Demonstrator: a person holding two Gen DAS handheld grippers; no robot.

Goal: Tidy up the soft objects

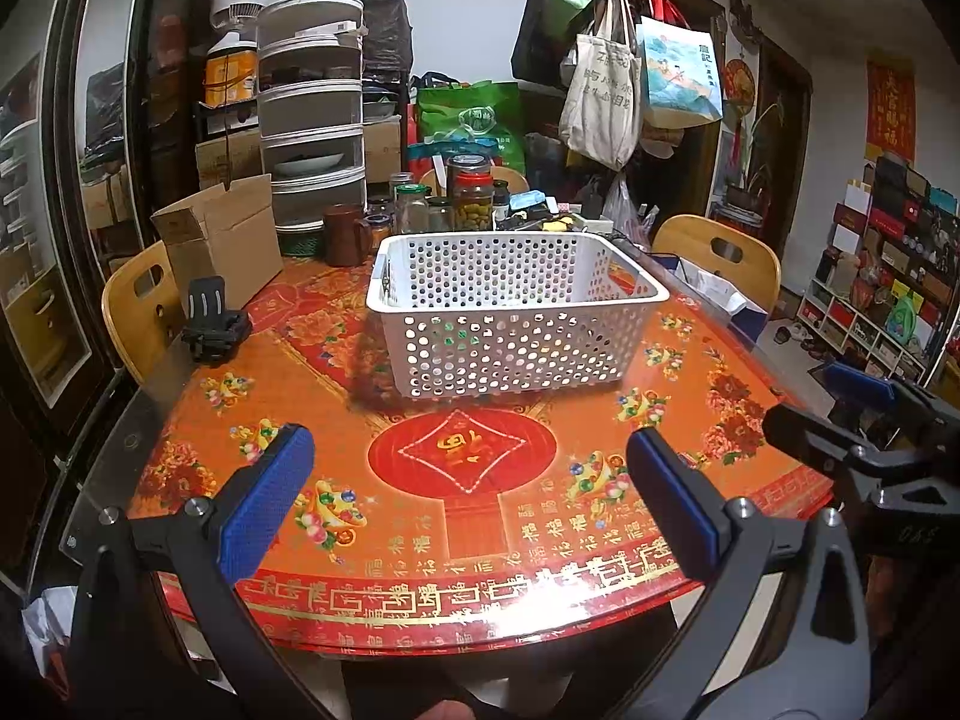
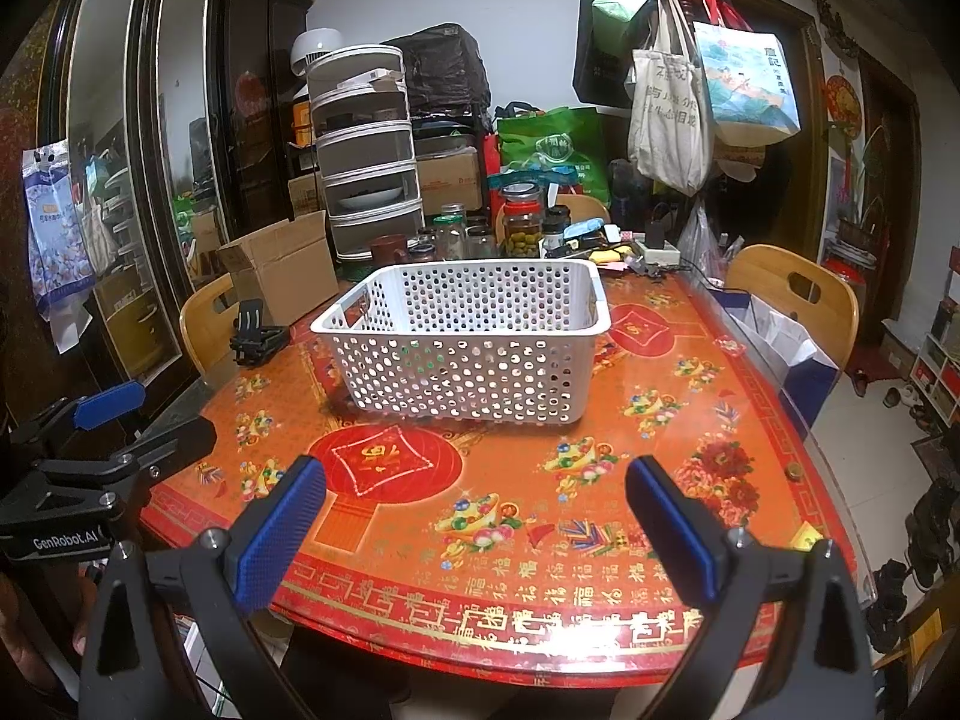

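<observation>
The white basket (image 1: 516,306) stood mid-table; something pale and green showed faintly through its holes — contents unclear. Left gripper (image 1: 468,498) and right gripper (image 2: 474,528) hovered before it, jaws apart, empty. Either loading pending or finished — undeterminable.

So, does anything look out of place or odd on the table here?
One thing: the white basket looks empty, and no soft objects show on the table to organize. Both the left hand-held gripper and the right hand-held gripper hang open, holding nothing. Nothing looks spilled or damaged.
</observation>
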